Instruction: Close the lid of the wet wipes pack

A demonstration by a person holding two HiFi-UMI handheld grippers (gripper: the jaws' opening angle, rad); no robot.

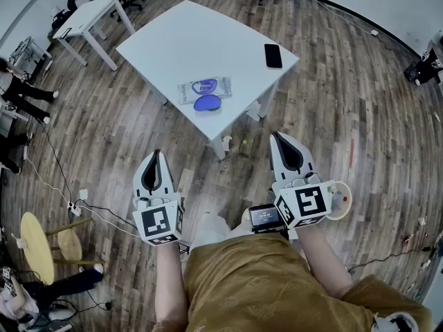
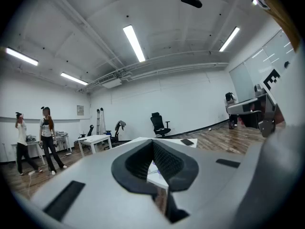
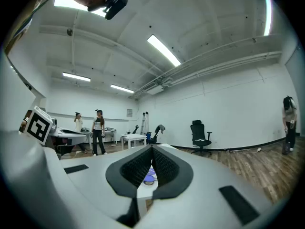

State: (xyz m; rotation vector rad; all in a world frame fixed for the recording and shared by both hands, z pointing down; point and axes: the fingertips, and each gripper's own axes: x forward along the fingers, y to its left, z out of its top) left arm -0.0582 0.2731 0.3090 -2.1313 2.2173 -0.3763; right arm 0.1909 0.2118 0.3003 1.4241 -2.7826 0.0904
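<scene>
The wet wipes pack (image 1: 204, 86) lies flat near the front edge of a white table (image 1: 173, 43). Its round blue lid (image 1: 208, 103) is flipped open towards me and rests on the tabletop. Both grippers hang over the wooden floor, well short of the table and apart from the pack. My left gripper (image 1: 155, 156) is shut with nothing in it, and so is my right gripper (image 1: 277, 138). In the right gripper view, the blue lid (image 3: 148, 179) shows as a sliver through the gap behind the closed jaws. In the left gripper view, only a strip of the pack (image 2: 153, 169) shows the same way.
A black phone (image 1: 273, 55) lies at the table's far right. A second white table (image 1: 90, 16) and office chairs stand at the back left. People stand at the far left. A yellow stool (image 1: 34, 244) and cables are on the floor to my left.
</scene>
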